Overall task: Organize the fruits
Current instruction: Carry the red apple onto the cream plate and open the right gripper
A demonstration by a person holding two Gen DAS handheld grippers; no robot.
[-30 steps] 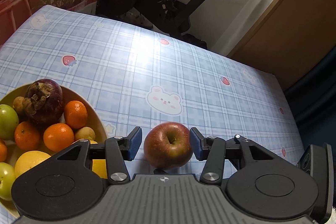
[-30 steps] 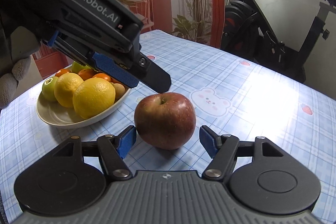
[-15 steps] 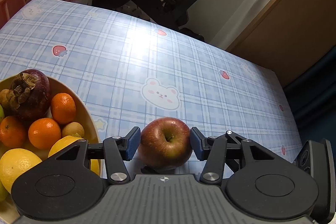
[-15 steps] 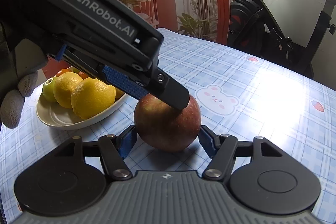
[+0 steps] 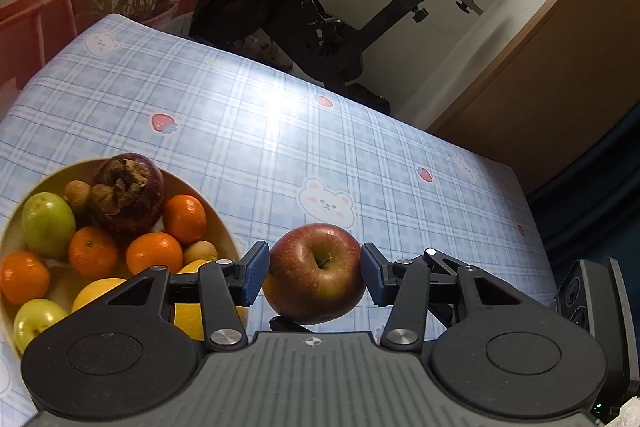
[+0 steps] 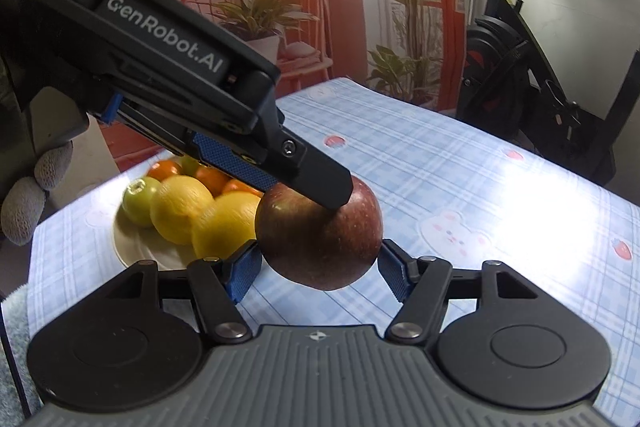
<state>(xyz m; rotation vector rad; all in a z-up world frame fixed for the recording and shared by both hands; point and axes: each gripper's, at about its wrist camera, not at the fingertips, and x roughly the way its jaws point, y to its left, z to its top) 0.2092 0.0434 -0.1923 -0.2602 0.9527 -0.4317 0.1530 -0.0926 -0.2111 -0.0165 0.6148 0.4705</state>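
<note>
Lifting step: the red apple hangs just clear of the checked tablecloth, gripped from two sides at once.
Left gripper: pinching the apple, both blue pads pressed on its flanks; it angles steeply down over the fruit.
Right gripper: also pinching the apple, its pads low on the sides (the hold looks like a cradle rather than a squeeze).
Apple's place: just beside the bowl, which already holds oranges, lemons, green fruit and a dark mangosteen.
Hand pose: a gloved hand carries the left gripper, slanting in from the upper left across the right wrist view.
Next move, as I judge it: one gripper must let go, and the other must carry the apple over the rim to a free spot.
Risk: the piled fruit may roll.
</note>
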